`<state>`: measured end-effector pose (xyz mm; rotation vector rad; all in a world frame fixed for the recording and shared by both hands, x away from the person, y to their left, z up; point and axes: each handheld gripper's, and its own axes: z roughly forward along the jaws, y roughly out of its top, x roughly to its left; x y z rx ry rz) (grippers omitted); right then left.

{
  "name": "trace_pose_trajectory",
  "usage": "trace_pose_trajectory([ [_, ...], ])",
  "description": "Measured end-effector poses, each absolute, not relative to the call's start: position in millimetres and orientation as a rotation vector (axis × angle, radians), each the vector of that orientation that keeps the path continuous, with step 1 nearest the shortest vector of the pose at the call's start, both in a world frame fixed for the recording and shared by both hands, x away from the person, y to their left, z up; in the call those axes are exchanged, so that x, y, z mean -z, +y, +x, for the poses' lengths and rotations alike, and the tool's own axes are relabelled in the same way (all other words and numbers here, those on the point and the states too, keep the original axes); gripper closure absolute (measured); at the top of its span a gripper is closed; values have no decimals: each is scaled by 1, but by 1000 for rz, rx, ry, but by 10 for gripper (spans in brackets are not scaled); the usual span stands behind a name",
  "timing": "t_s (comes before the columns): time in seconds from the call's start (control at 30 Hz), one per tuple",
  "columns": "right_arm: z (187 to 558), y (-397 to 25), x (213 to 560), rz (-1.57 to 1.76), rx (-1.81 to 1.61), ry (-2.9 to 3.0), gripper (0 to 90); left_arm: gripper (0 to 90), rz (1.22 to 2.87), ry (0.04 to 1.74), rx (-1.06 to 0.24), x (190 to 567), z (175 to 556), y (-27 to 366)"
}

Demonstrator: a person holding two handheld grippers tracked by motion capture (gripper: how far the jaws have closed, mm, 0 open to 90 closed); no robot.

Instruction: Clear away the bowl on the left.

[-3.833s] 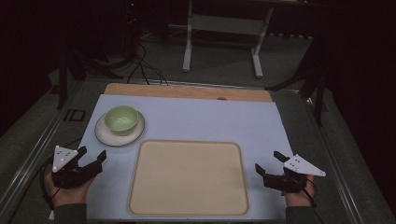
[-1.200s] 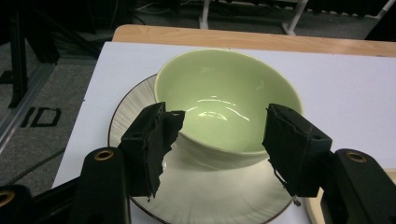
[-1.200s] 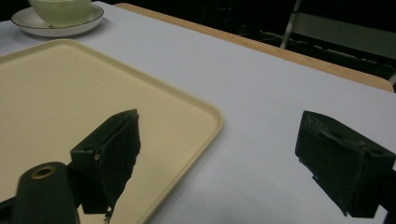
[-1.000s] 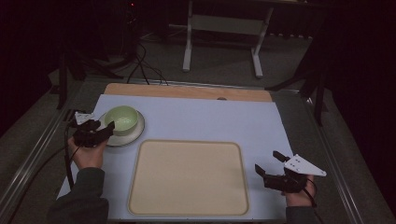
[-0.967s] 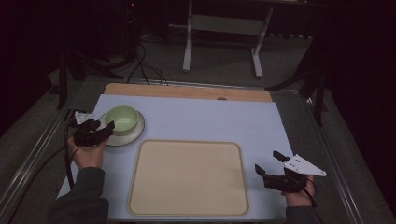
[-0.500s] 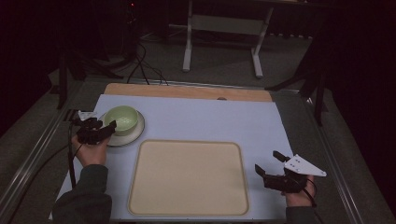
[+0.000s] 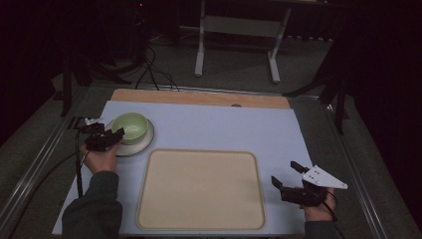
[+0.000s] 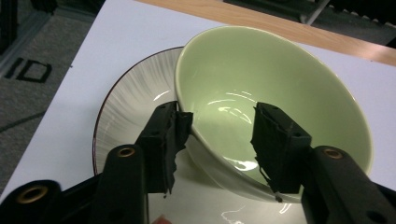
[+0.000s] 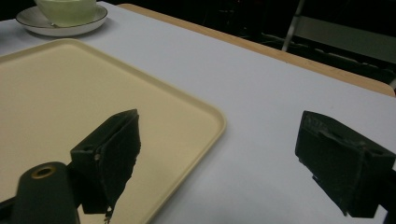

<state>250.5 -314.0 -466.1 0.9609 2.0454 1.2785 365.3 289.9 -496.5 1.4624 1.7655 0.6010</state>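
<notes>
Bowl [image 8: 275, 107] sits on the plate [image 8: 126, 107] at upper left of the high view. Left gripper [image 8: 219, 133] straddles the bowl's near rim, one jaw outside the wall, one inside; jaws are parted, contact cannot be confirmed. Right gripper [image 9: 219, 163] is wide open, holding nothing, resting at lower right with one jaw over the tray [image 7: 199, 189] edge. Bare table [image 7: 239, 124] lies beyond the tray. Compared with 0.5 s ago, the left gripper has advanced slightly onto the bowl; the right is unchanged.
</notes>
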Motion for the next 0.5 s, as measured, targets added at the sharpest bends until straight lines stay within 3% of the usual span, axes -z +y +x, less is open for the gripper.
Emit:
trace_pose_trajectory([
  [0.5, 248, -314, 465, 952, -1284, 2039, 136, 628, 1417, 1864, -572, 500, 374, 289],
])
